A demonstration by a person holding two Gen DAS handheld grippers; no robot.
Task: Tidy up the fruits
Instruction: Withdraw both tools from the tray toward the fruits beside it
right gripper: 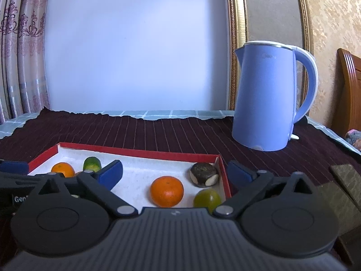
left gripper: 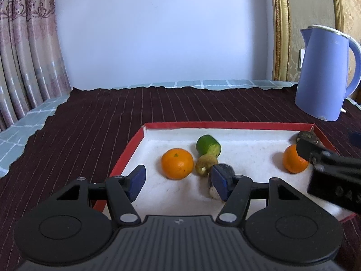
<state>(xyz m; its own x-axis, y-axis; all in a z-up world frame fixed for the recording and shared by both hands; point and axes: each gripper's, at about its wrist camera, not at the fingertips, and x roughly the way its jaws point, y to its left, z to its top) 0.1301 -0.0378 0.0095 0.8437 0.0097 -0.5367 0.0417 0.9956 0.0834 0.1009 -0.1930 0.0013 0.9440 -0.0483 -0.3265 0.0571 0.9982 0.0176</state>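
A red-rimmed tray (left gripper: 227, 125) with a white floor holds the fruits. On its left lie an orange (left gripper: 177, 163), a cut green fruit (left gripper: 208, 145), a kiwi (left gripper: 206, 164) and a dark brown-and-white fruit (left gripper: 225, 176). My left gripper (left gripper: 178, 181) is open and empty above the tray's near left part, its right pad in front of the dark fruit. On the right lie another orange (right gripper: 167, 191), a dark brown-and-white fruit (right gripper: 204, 174) and a green fruit (right gripper: 207, 199). My right gripper (right gripper: 174, 174) is open and empty above them, straddling the tray's right rim (right gripper: 223, 171).
A blue electric kettle (right gripper: 268, 94) stands on the dark striped cloth (left gripper: 94, 117) behind the tray's right corner. A wall, curtain (left gripper: 27, 52) and gold frame (right gripper: 234, 52) lie behind. A brownish flat thing (right gripper: 343, 192) lies at the right.
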